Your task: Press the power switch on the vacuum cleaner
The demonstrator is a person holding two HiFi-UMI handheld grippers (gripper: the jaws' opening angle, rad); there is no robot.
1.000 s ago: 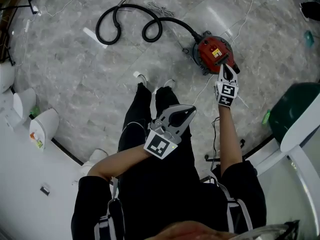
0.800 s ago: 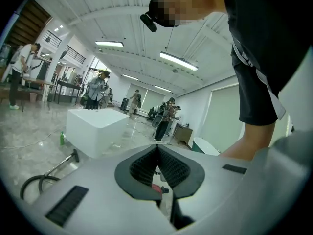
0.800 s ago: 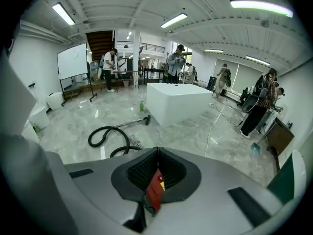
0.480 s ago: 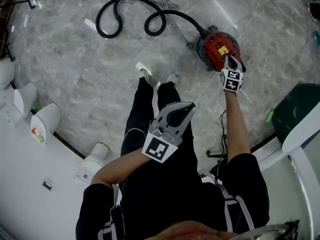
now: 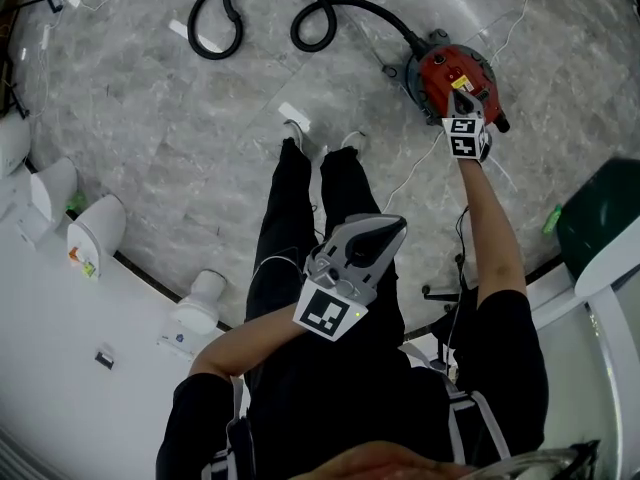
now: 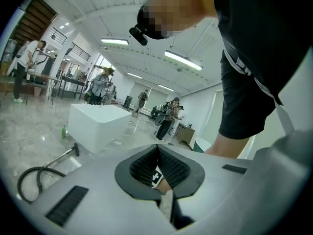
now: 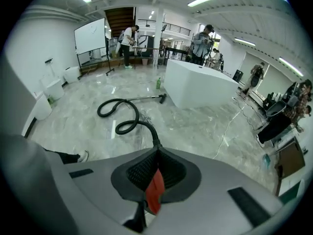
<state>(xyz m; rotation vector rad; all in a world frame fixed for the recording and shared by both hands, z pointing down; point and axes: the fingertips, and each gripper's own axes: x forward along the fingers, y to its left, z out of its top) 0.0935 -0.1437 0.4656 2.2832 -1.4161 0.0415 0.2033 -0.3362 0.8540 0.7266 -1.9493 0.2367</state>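
Note:
A red canister vacuum cleaner (image 5: 450,76) sits on the marble floor at the upper right of the head view, its black hose (image 5: 262,13) coiling off to the left. My right gripper (image 5: 460,94) is shut, its tip resting on top of the red body by the yellow label. In the right gripper view the closed jaws show only a sliver of the red vacuum cleaner (image 7: 155,190) between them, with the hose (image 7: 124,116) beyond. My left gripper (image 5: 392,228) is shut and held in front of the person's legs, away from the vacuum.
A thin white power cord (image 5: 415,168) trails over the floor near the person's shoes (image 5: 322,144). White rounded stools (image 5: 95,233) stand at the left, a dark green bin (image 5: 600,218) and a white counter at the right. A white block (image 7: 200,89) and standing people are farther off.
The right arm has stretched farther out, carrying the right gripper from the vacuum's near rim onto its top. The head camera has shifted, so the vacuum sits higher in view. The left gripper stays still.

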